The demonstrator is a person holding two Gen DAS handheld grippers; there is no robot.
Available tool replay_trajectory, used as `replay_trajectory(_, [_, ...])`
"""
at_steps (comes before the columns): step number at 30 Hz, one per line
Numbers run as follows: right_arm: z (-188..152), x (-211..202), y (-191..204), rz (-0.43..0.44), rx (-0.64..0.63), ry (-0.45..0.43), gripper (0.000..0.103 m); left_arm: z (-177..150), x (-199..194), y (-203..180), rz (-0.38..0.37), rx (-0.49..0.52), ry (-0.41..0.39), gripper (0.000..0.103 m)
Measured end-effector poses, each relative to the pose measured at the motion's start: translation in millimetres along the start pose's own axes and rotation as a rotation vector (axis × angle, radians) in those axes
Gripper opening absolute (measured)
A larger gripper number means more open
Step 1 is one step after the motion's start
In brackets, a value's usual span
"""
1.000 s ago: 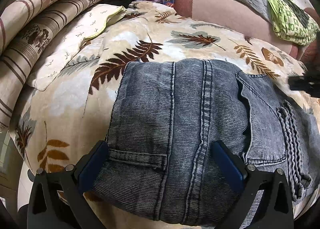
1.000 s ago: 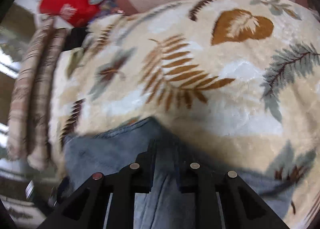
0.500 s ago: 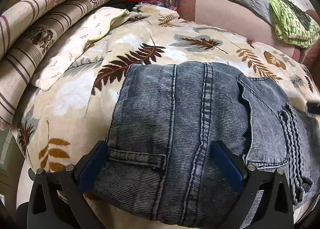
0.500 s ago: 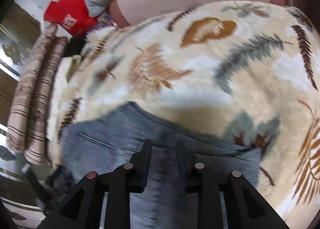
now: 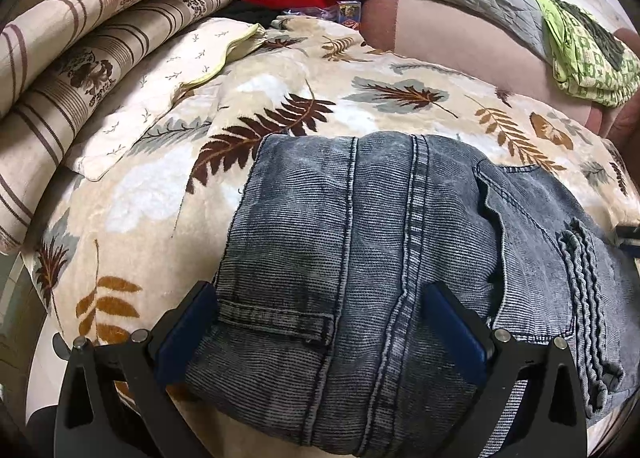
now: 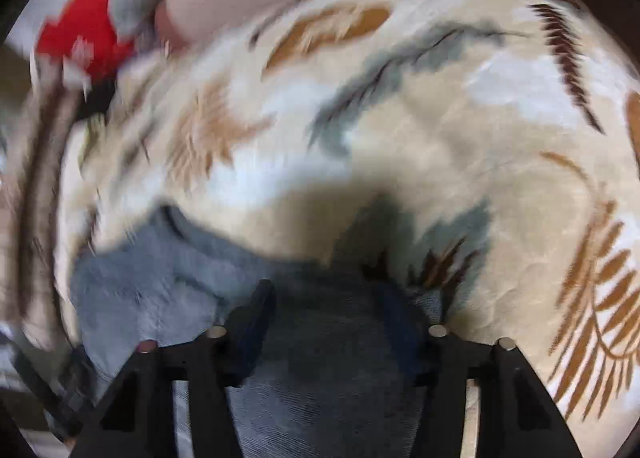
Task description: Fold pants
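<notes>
Right hand-held gripper [image 6: 328, 310]: jaws nearly together a second ago, now opening wide with the jeans [image 6: 320, 378] between them, pads off the denim. Its view slides across the leaf blanket [image 6: 480, 138], blurred.
</notes>
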State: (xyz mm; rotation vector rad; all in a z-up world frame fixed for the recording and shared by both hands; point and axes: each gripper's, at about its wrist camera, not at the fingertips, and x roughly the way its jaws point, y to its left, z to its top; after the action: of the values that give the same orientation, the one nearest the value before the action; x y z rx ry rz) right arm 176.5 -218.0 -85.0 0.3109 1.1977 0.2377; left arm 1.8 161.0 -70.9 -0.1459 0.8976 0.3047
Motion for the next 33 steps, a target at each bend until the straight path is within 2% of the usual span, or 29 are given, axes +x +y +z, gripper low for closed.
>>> replay_trajectory(3, [-9,-37,16,0.014,-0.057,-0.106,0.057,1,1,0,-0.002,-0.005,0.001,0.103])
replay_trajectory(5, [-22,-54,21,0.057,-0.073,-0.137,0.059,2,1,1,-0.005,-0.011,0.003,0.103])
replay_trajectory(6, [-28,-57,21,0.082,-0.073,-0.14,0.064,2,2,1,-0.006,-0.012,0.005,0.103])
replay_trajectory(8, [-42,-49,21,0.077,-0.085,-0.107,0.072,3,2,1,-0.009,-0.012,0.007,0.103])
replay_trajectory(10, [-52,-11,9,-0.029,-0.104,0.015,0.072,3,2,0,-0.011,-0.013,0.008,0.103])
replay_trajectory(13, [-54,-21,18,-0.063,-0.1,-0.035,0.072,2,1,1,-0.017,-0.016,0.013,0.103])
replay_trajectory(14, [-55,-27,25,-0.048,-0.105,-0.037,0.072,2,1,1,-0.019,-0.02,0.016,0.103])
replay_trajectory(17, [-63,-53,62,-0.056,-0.198,-0.086,0.072,3,-1,3,-0.027,-0.023,0.023,0.103])
replay_trajectory(19, [-79,-65,84,0.004,-0.249,-0.095,0.073,2,-1,4,-0.034,-0.025,0.027,0.103])
replay_trajectory(22, [-95,-47,98,0.037,-0.272,-0.029,0.074,2,-4,6,-0.046,-0.03,0.031,0.103])
replay_trajectory(24, [-108,-8,91,-0.03,-0.269,0.081,0.075,1,-6,8,-0.061,-0.039,0.033,0.103])
replay_trajectory(25, [-110,3,87,-0.047,-0.266,0.102,0.075,1,-7,9,-0.067,-0.041,0.033,0.103])
replay_trajectory(26, [-112,-2,91,-0.059,-0.279,0.06,0.075,1,-8,10,-0.07,-0.042,0.031,0.103])
replay_trajectory(27, [-111,-7,97,-0.077,-0.281,0.072,0.075,0,-9,11,-0.075,-0.048,0.029,0.103])
replay_trajectory(28, [-108,-15,102,-0.064,-0.272,0.084,0.075,1,-9,12,-0.079,-0.057,0.033,0.103])
replay_trajectory(31, [-102,-40,120,-0.067,-0.312,0.021,0.075,3,-11,15,-0.094,-0.075,0.032,0.103])
replay_trajectory(33, [-96,-48,133,-0.028,-0.325,-0.001,0.075,4,-11,16,-0.105,-0.085,0.031,0.103])
